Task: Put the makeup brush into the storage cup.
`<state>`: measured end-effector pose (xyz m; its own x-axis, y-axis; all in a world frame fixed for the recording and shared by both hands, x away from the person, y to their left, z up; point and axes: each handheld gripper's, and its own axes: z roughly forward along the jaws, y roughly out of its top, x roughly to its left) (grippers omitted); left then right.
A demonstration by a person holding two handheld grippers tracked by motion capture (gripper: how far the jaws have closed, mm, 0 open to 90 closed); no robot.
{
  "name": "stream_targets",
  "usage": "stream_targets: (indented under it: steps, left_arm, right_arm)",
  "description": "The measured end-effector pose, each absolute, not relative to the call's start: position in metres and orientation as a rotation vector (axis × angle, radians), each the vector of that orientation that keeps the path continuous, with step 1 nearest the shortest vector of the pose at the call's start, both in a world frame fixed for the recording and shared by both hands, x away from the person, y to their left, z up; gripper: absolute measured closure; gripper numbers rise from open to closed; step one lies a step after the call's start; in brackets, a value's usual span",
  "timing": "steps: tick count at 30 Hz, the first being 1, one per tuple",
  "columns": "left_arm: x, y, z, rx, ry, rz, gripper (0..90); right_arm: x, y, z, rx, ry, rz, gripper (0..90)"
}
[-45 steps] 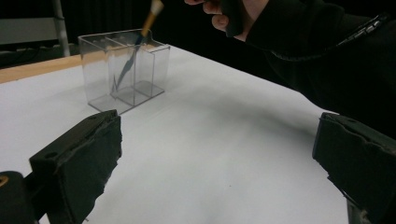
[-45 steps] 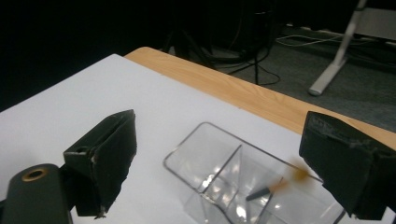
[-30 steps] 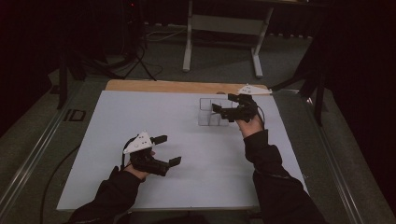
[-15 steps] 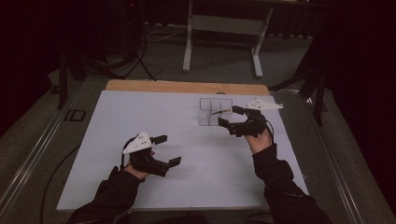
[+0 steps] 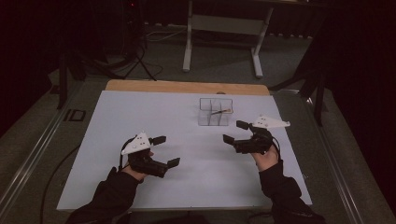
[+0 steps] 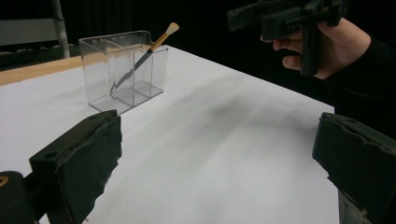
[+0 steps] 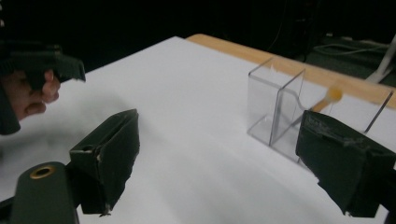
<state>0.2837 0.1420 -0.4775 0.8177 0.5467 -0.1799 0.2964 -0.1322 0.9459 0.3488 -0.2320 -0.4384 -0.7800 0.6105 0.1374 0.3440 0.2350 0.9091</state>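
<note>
A: Okay, status on the grippers?

B: Left gripper [image 5: 166,151] is over the near-left part of the white table [image 5: 140,112], jaws spread wide, nothing between them. Right gripper [image 5: 235,132] is on the right side, just short of the clear organizer [image 5: 215,112], jaws also wide apart and empty.

A: And the brush?

B: Brush [image 6: 149,49] stands tilted inside the organizer, pale wooden tip up past the rim and the dark end down in a compartment. It looks like one on the right-hand side, though I can't say exactly which. Neither gripper touches it.

A: Any labels or print to read?

B: Nothing legible on the organizer, brush or grippers. One dark marking sits on the floor strip [image 5: 74,115] left of the table, possibly "ID", but it's too dim to confirm.

A: Organizer position?

B: Far centre-right of the table, near the wooden edge [image 5: 187,87], upright.
</note>
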Motion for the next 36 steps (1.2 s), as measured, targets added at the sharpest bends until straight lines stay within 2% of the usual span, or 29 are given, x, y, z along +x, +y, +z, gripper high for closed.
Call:
stream_targets:
  steps: [24,36]
  left_arm:
    - [0.273,0.171,-0.478,1.723,0.715,0.283,1.5]
    - [0.267,0.184,-0.483,1.756,0.737,0.32,1.5]
  right_arm:
    - [0.311,-0.253,-0.465,0.882,2.328,1.514,14.0]
    - [0.306,-0.263,-0.477,0.871,2.331,1.489,14.0]
